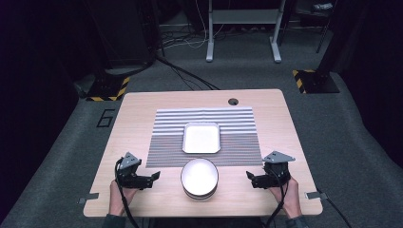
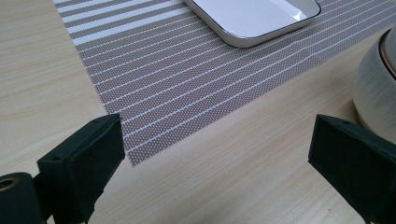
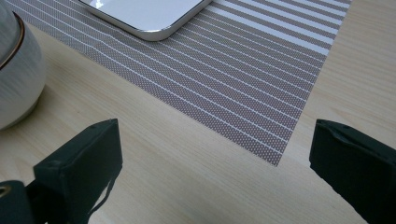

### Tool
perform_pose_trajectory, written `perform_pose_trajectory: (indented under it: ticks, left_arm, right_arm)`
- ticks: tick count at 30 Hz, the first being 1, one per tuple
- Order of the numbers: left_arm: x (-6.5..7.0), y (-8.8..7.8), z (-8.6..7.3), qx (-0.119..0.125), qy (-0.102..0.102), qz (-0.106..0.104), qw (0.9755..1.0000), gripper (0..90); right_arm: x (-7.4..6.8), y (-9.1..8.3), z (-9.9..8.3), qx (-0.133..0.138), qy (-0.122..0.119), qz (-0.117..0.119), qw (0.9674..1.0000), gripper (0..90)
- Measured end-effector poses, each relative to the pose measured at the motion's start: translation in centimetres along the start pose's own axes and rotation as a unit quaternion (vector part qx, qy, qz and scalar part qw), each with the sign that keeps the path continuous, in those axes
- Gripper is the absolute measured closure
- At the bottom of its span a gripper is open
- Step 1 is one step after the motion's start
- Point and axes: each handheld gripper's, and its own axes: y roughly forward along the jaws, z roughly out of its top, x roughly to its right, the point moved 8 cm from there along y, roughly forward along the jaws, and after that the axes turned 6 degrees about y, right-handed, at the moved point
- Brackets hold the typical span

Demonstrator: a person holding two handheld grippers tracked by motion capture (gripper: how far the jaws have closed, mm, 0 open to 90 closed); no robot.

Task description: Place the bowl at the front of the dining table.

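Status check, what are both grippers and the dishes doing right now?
Left gripper and right gripper open, empty, flanking round white bowl. Square white tray sits on striped grey placemat. Nothing in the way.

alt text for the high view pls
A person's hands hold two open grippers, left gripper and right gripper, flanking a round white bowl on a wooden table. Behind it, a white rectangular tray sits on a striped placemat.

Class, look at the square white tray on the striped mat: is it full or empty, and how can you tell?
Empty. The tray shows a bare white inside in the high view, with nothing lying in it, and sits flat on the striped mat.
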Motion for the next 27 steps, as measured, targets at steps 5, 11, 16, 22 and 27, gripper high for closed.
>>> perform_pose_trajectory:
  ticks: [5,11,16,22,27]
  left_arm:
    - [0.3,0.0,0.5,0.001,-0.002,-0.005,1.0,3.3]
    - [0.9,0.1,1.2,0.004,0.002,-0.012,0.9999,3.3]
    - [1.1,0.1,1.4,0.003,0.005,-0.016,0.9998,3.3]
    - [1.5,0.1,1.8,0.007,0.003,-0.023,0.9997,3.4]
    - [2.0,0.1,2.6,0.009,0.014,-0.029,0.9995,3.4]
  right_arm:
    - [-0.5,0.0,0.5,0.0,-0.005,0.005,1.0,1.6]
    - [-1.2,0.0,1.0,0.002,-0.013,0.012,0.9999,1.5]
    - [-1.8,0.1,1.4,0.003,-0.017,0.021,0.9996,1.6]
    - [-2.5,0.1,1.9,0.005,-0.023,0.027,0.9994,1.6]
    - [-3.2,0.1,2.4,0.006,-0.031,0.032,0.999,1.8]
